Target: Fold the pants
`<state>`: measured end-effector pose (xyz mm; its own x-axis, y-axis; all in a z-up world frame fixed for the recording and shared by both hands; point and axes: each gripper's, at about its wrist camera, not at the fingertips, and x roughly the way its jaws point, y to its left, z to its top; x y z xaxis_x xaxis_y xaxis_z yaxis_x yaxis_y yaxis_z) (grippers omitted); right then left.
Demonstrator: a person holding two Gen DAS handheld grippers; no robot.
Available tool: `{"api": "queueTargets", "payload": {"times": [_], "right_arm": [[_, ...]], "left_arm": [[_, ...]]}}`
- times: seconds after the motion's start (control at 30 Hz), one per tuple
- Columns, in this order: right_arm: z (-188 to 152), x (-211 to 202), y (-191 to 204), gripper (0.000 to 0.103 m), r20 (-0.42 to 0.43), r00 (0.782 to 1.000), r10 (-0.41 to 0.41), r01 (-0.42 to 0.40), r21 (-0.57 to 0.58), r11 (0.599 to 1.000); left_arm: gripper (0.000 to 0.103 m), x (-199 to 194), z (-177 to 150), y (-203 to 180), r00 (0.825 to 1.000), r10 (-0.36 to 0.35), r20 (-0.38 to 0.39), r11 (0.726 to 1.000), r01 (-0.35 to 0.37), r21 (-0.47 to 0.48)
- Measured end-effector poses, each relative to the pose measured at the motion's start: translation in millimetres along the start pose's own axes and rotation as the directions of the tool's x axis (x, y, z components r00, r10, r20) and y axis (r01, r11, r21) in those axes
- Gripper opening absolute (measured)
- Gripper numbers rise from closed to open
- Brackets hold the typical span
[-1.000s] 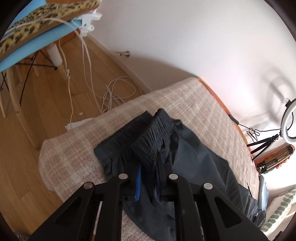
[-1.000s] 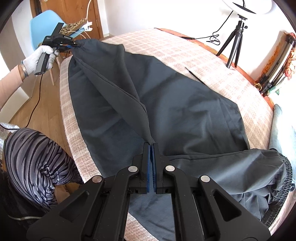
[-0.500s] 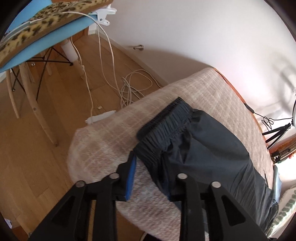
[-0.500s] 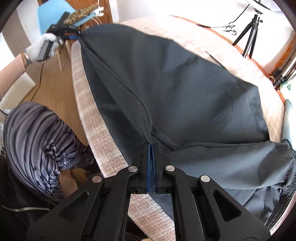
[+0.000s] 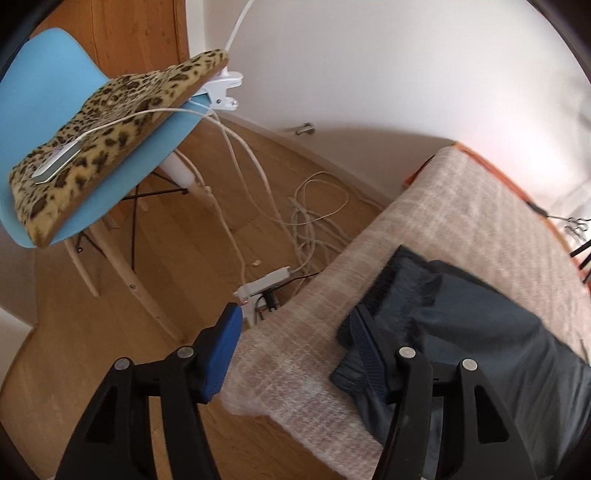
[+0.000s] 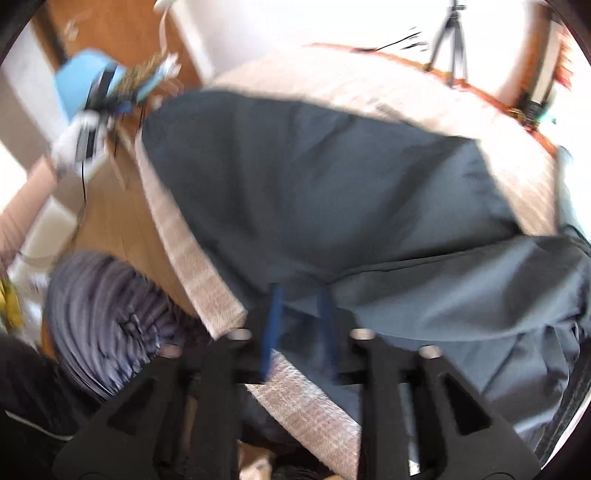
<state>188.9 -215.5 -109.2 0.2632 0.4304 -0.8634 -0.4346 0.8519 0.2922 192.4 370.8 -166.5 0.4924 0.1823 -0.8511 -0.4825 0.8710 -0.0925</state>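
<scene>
The dark navy pants [image 6: 332, 192] lie spread on a bed with a pale checked blanket [image 6: 424, 96]. Their elastic waistband end [image 5: 402, 280] lies near the bed's corner in the left wrist view. My left gripper [image 5: 295, 332] is open and empty above that corner, its right finger over the waistband cloth. It also shows far left in the right wrist view [image 6: 107, 99], held in a white glove. My right gripper [image 6: 299, 317] is open, its blue pads on either side of a fold of pants at the near bed edge. That view is blurred.
A blue chair [image 5: 44, 92] with a leopard cushion [image 5: 110, 133] stands left of the bed. White cables and a power strip [image 5: 266, 284] lie on the wooden floor. A tripod [image 6: 450, 33] stands behind the bed. A person's striped clothing [image 6: 103, 302] is at lower left.
My left gripper let go of the waistband, opened wide and pulled back off the bed corner. My right gripper opened from shut on the pants fold and is moving fast.
</scene>
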Motion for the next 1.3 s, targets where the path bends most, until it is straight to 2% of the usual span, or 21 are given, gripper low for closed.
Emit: {"api": "queueTargets", "payload": {"times": [0.1,0.17,0.27,0.33,0.47,0.53,0.6,0.63,0.7,0.77,0.83,0.9,0.93,1.03,1.07,1.13,1.2,1.23,1.3], "right_arm": [[-2.7,-31.0,-21.5,0.048,0.086,0.996,-0.025,0.017,0.09,0.996],[-8.0,-52.0,-40.5,0.051,0.139,0.988,-0.07,0.047,0.163,0.986],[-16.1,-79.4,-71.7,0.066,0.192,0.972,-0.137,0.078,0.287,0.955],[-26.2,-95.5,-93.2,0.067,0.214,0.958,-0.19,0.1,0.371,0.923],[-51.4,-121.6,-133.2,0.068,0.236,0.927,-0.291,0.129,0.528,0.839],[-65.4,-128.9,-145.5,0.068,0.216,0.909,-0.356,0.179,0.571,0.801],[-79.3,-133.5,-155.0,0.068,0.19,0.89,-0.415,0.23,0.598,0.768],[-86.7,-134.1,-159.1,0.068,0.181,0.884,-0.431,0.24,0.616,0.75],[-102.5,-134.1,-168.1,0.068,0.166,0.875,-0.455,0.248,0.653,0.715],[-116.1,-132.1,-178.8,0.068,0.138,0.862,-0.488,0.277,0.678,0.681],[-131.1,-128.9,-186.3,0.068,0.108,0.848,-0.519,0.31,0.694,0.65],[-145.5,-127.4,-198.0,0.068,0.097,0.849,-0.519,0.302,0.717,0.628],[-151.1,-128.0,-204.8,0.068,0.097,0.857,-0.507,0.286,0.727,0.624],[-152.6,-137.3,-222.0,0.068,0.116,0.864,-0.49,0.265,0.723,0.638],[-146.6,-141.9,-226.6,0.068,0.133,0.862,-0.488,0.263,0.707,0.657],[-125.5,-150.0,-238.6,0.073,0.161,0.865,-0.476,0.268,0.654,0.708],[-98.4,-152.9,-254.1,0.082,0.189,0.885,-0.425,0.243,0.591,0.769],[-82.8,-151.3,-262.7,0.082,0.193,0.901,-0.389,0.225,0.559,0.798],[-55.7,-143.2,-278.5,0.082,0.188,0.923,-0.336,0.199,0.513,0.835]], "left_arm": [[0.058,-14.7,-2.2,-17.7,0.997,-0.083,0.006,0.996,0.083,0.037],[0.058,-25.8,-7.2,-40.3,0.986,-0.165,-0.012,0.982,0.165,0.087],[0.058,-42.0,-14.7,-85.3,0.962,-0.268,-0.052,0.945,0.273,0.181],[0.058,-53.5,-18.4,-117.6,0.943,-0.324,-0.074,0.911,0.333,0.245],[0.058,-76.3,-27.1,-193.8,0.897,-0.42,-0.137,0.82,0.44,0.365],[0.058,-85.9,-28.2,-233.0,0.869,-0.458,-0.19,0.768,0.494,0.408],[0.058,-96.9,-30.6,-266.8,0.847,-0.482,-0.224,0.725,0.529,0.44],[0.058,-103.9,-31.3,-290.2,0.832,-0.497,-0.246,0.694,0.552,0.463],[0.058,-113.8,-33.2,-326.4,0.817,-0.508,-0.273,0.652,0.571,0.498],[0.058,-127.4,-38.0,-366.3,0.801,-0.517,-0.302,0.594,0.59,0.547],[0.058,-139.2,-44.8,-399.3,0.775,-0.534,-0.338,0.543,0.62,0.566],[0.058,-147.0,-54.5,-438.7,0.742,-0.547,-0.387,0.494,0.66,0.566],[0.058,-150.5,-61.2,-453.7,0.729,-0.55,-0.408,0.474,0.674,0.566],[0.058,-159.3,-91.5,-498.9,0.692,-0.544,-0.476,0.402,0.712,0.576],[0.058,-159.3,-103.2,-512.1,0.67,-0.542,-0.506,0.376,0.733,0.567],[0.058,-157.4,-130.2,-538.2,0.63,-0.533,-0.565,0.343,0.771,0.537],[0.058,-153.4,-156.8,-556.5,0.596,-0.516,-0.615,0.313,0.8,0.512],[0.058,-151.5,-170.5,-563.6,0.585,-0.508,-0.632,0.301,0.809,0.505],[0.058,-144.7,-190.9,-573.9,0.578,-0.485,-0.656,0.295,0.815,0.5]]}}
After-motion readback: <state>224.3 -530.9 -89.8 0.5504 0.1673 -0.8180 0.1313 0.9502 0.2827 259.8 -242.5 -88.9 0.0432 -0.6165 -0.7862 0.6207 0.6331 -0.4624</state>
